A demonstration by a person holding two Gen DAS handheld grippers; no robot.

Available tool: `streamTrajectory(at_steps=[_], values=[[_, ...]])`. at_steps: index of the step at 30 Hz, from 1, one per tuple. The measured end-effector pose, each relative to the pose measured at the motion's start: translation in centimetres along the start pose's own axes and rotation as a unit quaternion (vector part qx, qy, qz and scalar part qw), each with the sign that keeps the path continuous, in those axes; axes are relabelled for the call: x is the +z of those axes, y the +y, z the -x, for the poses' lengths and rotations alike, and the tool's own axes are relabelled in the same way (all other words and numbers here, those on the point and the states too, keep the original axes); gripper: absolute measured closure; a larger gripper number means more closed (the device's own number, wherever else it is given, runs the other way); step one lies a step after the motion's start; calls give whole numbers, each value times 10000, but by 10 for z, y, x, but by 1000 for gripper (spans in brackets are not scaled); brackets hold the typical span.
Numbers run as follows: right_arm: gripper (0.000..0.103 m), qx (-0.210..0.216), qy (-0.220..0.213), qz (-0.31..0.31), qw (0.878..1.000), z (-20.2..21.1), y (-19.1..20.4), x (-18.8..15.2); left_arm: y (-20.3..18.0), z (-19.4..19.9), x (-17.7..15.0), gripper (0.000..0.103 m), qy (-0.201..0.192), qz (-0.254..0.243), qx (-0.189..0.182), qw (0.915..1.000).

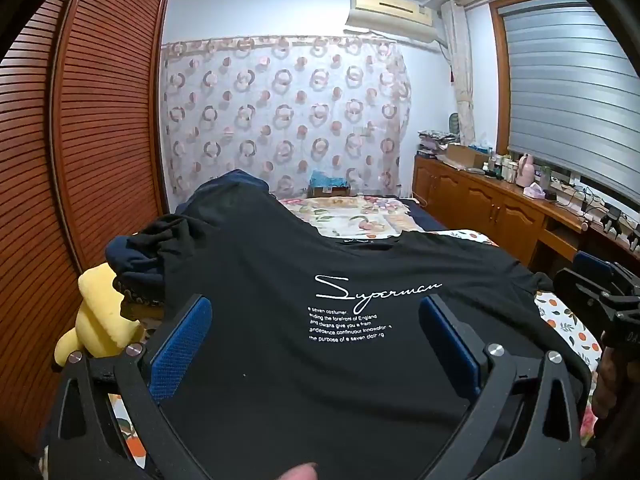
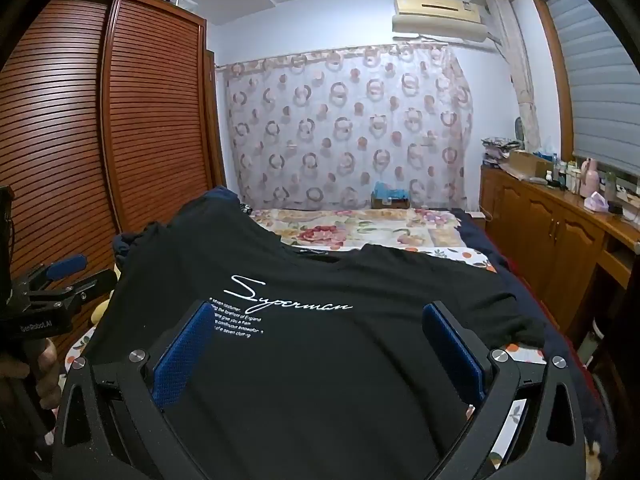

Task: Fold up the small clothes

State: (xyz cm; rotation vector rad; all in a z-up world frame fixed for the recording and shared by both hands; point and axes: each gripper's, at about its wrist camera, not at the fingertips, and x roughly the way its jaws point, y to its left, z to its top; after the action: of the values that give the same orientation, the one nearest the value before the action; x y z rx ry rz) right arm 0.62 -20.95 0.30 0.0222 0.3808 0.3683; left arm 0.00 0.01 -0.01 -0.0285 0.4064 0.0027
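A black T-shirt (image 1: 280, 264) with white "Superman" lettering lies spread front-up on the bed, collar toward the far wall. In the left wrist view my left gripper (image 1: 316, 312) stands open above the shirt's lower chest, its blue pads wide apart with only flat cloth under them. My right gripper (image 2: 318, 316) is open the same way over the same shirt (image 2: 320, 360). The right gripper (image 1: 600, 296) also shows at the right edge of the left wrist view, and the left gripper (image 2: 60, 276) at the left edge of the right wrist view. Neither holds anything.
Dark blue and black clothes (image 1: 140, 256) are heaped at the shirt's left, beside a yellow soft toy (image 1: 100, 320). The floral bedspread (image 1: 352, 216) stretches beyond. A slatted wooden wardrobe (image 1: 92, 120) stands left, a cluttered wooden cabinet (image 1: 500, 200) right. A fingertip (image 1: 300, 472) shows at the bottom.
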Motion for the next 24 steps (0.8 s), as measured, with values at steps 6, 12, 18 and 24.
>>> streamTrajectory(at_steps=[6, 12, 18, 24], values=[[0, -12, 21, -21, 10000, 0, 0, 0, 0, -1, 0, 0, 28, -7, -3, 10000], [0, 9, 22, -14, 10000, 0, 0, 0, -2, 0, -4, 0, 10, -27, 0, 10000], [0, -2, 11, -14, 10000, 0, 0, 0, -3, 2, -2, 0, 0, -29, 25, 10000], [0, -12, 11, -10, 10000, 1, 1, 1, -5, 3, -2, 0, -10, -39, 28, 10000]])
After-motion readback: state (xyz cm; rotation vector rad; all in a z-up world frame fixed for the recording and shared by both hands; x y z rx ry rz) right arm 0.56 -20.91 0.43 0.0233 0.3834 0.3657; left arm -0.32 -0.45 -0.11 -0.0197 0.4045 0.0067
